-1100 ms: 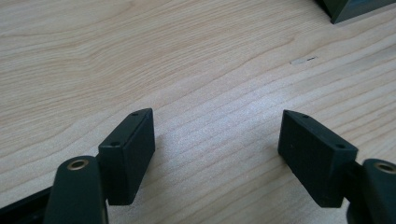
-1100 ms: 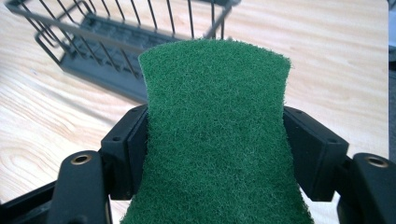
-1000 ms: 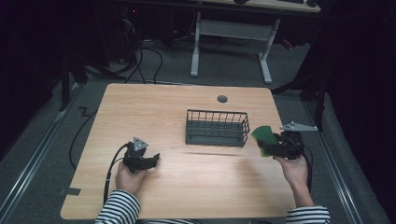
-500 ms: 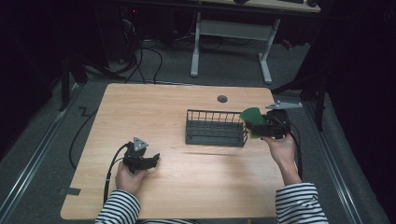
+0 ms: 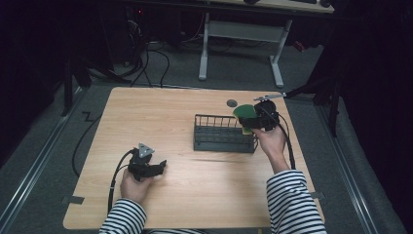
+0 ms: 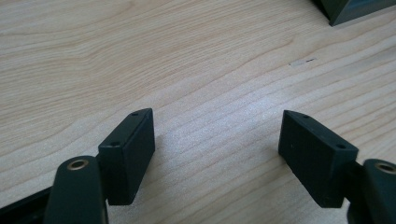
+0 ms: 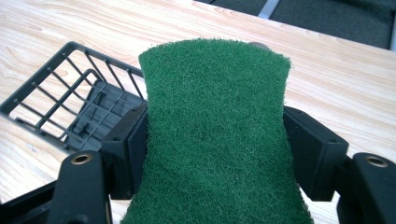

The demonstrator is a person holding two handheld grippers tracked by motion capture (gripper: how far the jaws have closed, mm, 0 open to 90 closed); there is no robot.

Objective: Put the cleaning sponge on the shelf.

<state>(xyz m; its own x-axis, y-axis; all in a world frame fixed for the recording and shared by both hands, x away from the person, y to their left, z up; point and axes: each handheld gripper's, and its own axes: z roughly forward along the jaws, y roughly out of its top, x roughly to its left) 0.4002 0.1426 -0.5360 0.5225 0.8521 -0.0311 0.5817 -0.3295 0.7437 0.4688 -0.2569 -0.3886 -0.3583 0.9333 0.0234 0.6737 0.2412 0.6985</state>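
A green scouring sponge (image 7: 215, 126) is pinched at its waist between the jaws of my right gripper (image 7: 217, 144), which is shut on it. In the high view that gripper (image 5: 253, 119) holds the sponge (image 5: 244, 111) above the right end of a dark wire basket (image 5: 221, 134). The basket (image 7: 70, 100) lies below and left of the sponge in the right gripper view. My left gripper (image 5: 158, 167) rests low on the table near the front left, and its jaws (image 6: 217, 154) stand open over bare wood.
The wooden table (image 5: 160, 112) has a small round grommet (image 5: 232, 103) behind the basket. A cable (image 5: 117, 170) trails from the left gripper toward the front edge. A corner of the basket (image 6: 355, 11) lies at the top right of the left gripper view.
My right gripper has carried the green sponge from the table's right edge back and left to the right end of the basket. The left gripper has stayed put.
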